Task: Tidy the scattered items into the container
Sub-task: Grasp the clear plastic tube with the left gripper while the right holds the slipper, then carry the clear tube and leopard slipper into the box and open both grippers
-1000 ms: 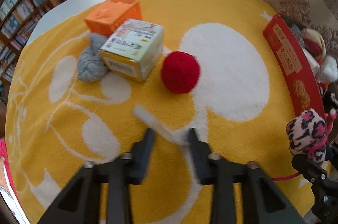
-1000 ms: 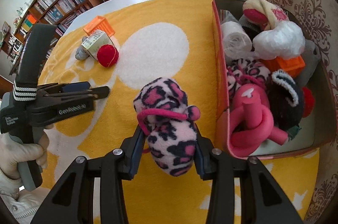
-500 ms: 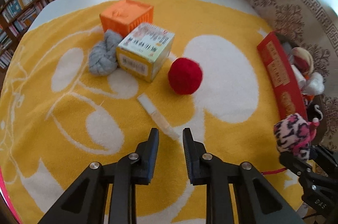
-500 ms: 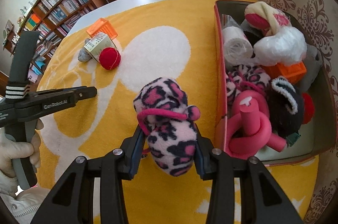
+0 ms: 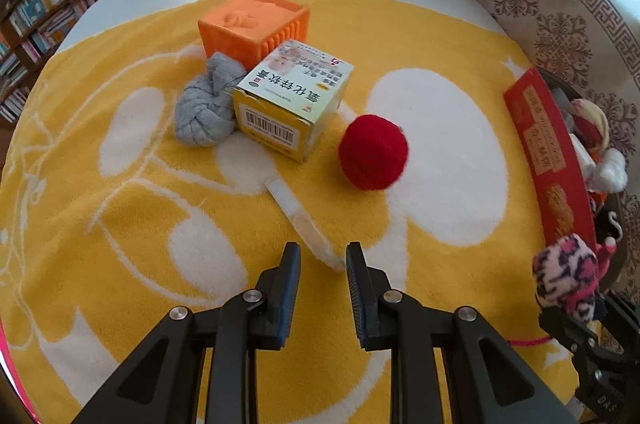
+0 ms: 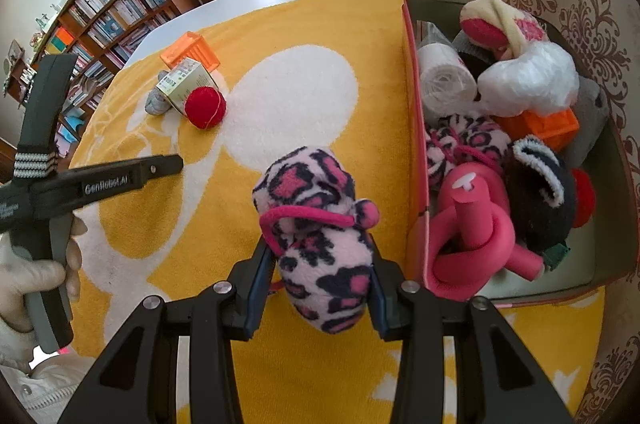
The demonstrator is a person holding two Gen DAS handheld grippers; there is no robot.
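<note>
**Two claws over a yellow blanket, one carrying a plush toy toward a crowded box**

The right claw [image 6: 320,276] pinched a pink leopard-print plush [image 6: 316,220] between its pads, held above the yellow and white blanket [image 6: 280,36] that covered the worktop, just left of the red container [image 6: 414,128]. The container sat at the right edge and was already heaped with soft toys, a white roll and a knotted pink foam tube [image 6: 472,236].

The left claw [image 5: 322,276] pointed steeply down with its jaws narrowly spread and nothing between the pads. A thin clear plastic strip [image 5: 302,224] lay flat on the blanket, its near end reaching the gap between the fingertips. Farther off lay a red pompom [image 5: 373,152], a yellow medicine box [image 5: 292,104], a grey knotted cloth [image 5: 204,116] and an orange cube [image 5: 252,24], clustered together.

Judged from this, the flat strip might slip or snag blanket pile instead of being gripped. The plush could roll off the full heap, since little free space remained.
</note>
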